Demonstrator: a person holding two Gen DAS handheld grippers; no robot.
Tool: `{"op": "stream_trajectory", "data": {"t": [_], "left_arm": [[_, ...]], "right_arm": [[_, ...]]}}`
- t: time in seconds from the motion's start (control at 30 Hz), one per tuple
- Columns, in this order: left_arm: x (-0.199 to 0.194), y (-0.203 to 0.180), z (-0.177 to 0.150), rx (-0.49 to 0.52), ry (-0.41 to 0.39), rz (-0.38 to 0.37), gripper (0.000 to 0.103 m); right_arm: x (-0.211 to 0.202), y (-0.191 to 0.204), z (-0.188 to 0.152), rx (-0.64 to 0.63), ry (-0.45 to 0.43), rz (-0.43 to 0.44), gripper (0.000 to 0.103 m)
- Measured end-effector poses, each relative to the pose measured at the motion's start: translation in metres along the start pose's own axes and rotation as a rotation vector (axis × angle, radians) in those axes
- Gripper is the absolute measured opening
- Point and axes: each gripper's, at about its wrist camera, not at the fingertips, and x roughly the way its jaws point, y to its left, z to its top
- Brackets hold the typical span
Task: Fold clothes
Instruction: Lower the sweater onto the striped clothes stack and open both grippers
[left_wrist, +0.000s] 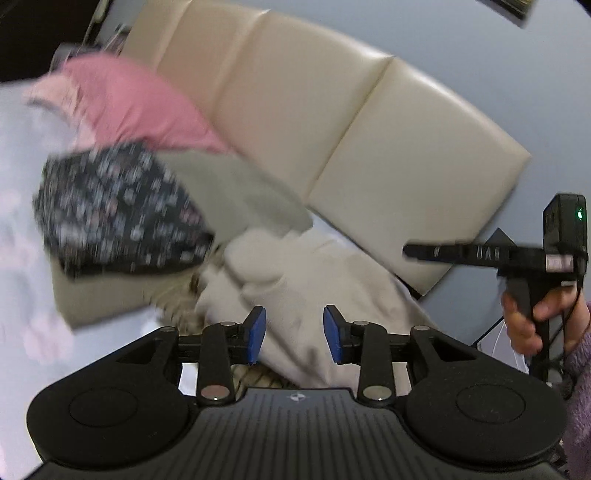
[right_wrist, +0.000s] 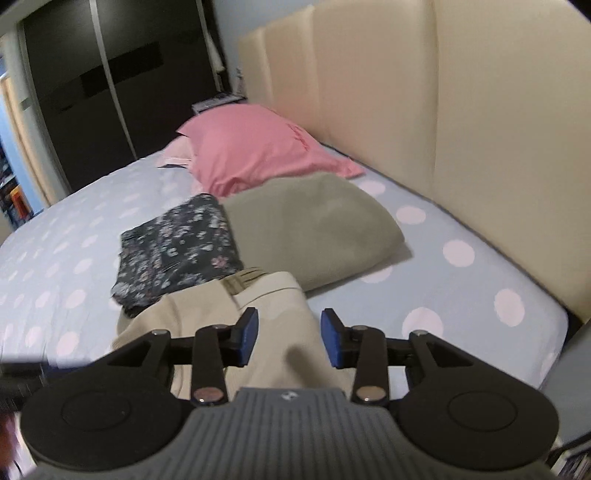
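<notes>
Both the left gripper (left_wrist: 294, 334) and right gripper (right_wrist: 289, 338) stand partly open, holding nothing, above the beige garment (right_wrist: 258, 306) on the near bed (right_wrist: 461, 295). Farther left lies a floral garment (right_wrist: 177, 247); beyond are grey (right_wrist: 314, 229) and pink (right_wrist: 251, 151) pillows.

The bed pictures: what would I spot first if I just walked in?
Probably the bright pink pillow against the tall cream padded headboard. Next, the pale blue bedsheet with white polka dots, which carries a folded dark floral garment beside an olive-green pillow. Nearest you, a beige garment lies under the right gripper, its blue-padded jaws apart.
</notes>
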Motion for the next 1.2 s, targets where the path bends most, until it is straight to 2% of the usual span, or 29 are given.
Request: {"op": "stream_trajectory", "data": {"t": [0.07, 0.13, 0.2, 0.23, 0.37, 0.43, 0.5, 0.63, 0.77, 0.87, 0.97, 1.1, 1.2], "left_arm": [[0.006, -0.009, 0.006, 0.030, -0.011, -0.004, 0.031], [0.023, -0.013, 0.008, 0.041, 0.001, -0.009, 0.031], [0.043, -0.016, 0.006, 0.058, 0.024, 0.005, 0.025], [0.050, -0.015, 0.002, 0.056, 0.034, 0.013, 0.025], [0.081, 0.003, -0.007, 0.031, 0.101, 0.050, 0.004], [0.089, 0.010, -0.011, 0.048, 0.135, 0.051, 0.000], [0.094, 0.014, -0.019, 0.081, 0.161, 0.067, 0.000], [0.095, 0.015, -0.021, 0.085, 0.159, 0.082, 0.000], [0.076, 0.000, -0.015, 0.136, 0.130, 0.070, 0.003], [0.059, -0.016, -0.014, 0.223, 0.109, 0.051, 0.004], [0.046, -0.035, -0.021, 0.327, 0.111, 0.023, 0.014], [0.040, -0.061, -0.032, 0.426, 0.128, -0.022, 0.024], [0.047, -0.074, -0.041, 0.481, 0.151, -0.014, 0.024]], "right_arm": [[-0.003, 0.007, -0.009, -0.016, 0.006, 0.002, 0.033], [0.003, 0.012, -0.019, -0.034, 0.018, -0.009, 0.031], [0.013, 0.012, -0.028, -0.041, 0.027, -0.040, 0.030], [0.020, 0.008, -0.033, -0.031, 0.035, -0.051, 0.026], [0.043, -0.018, -0.053, 0.038, 0.076, -0.075, 0.022], [0.052, -0.031, -0.065, 0.058, 0.097, -0.072, 0.022], [0.057, -0.041, -0.075, 0.089, 0.103, -0.048, 0.022], [0.059, -0.051, -0.084, 0.149, 0.077, -0.007, 0.022], [0.038, -0.040, -0.081, 0.174, 0.038, -0.015, 0.025], [0.005, -0.017, -0.084, 0.114, -0.005, -0.029, 0.029], [-0.021, 0.013, -0.096, 0.038, 0.003, -0.062, 0.030], [-0.047, 0.050, -0.115, -0.038, -0.003, -0.064, 0.036], [-0.056, 0.078, -0.127, -0.125, -0.010, -0.075, 0.039]]}}
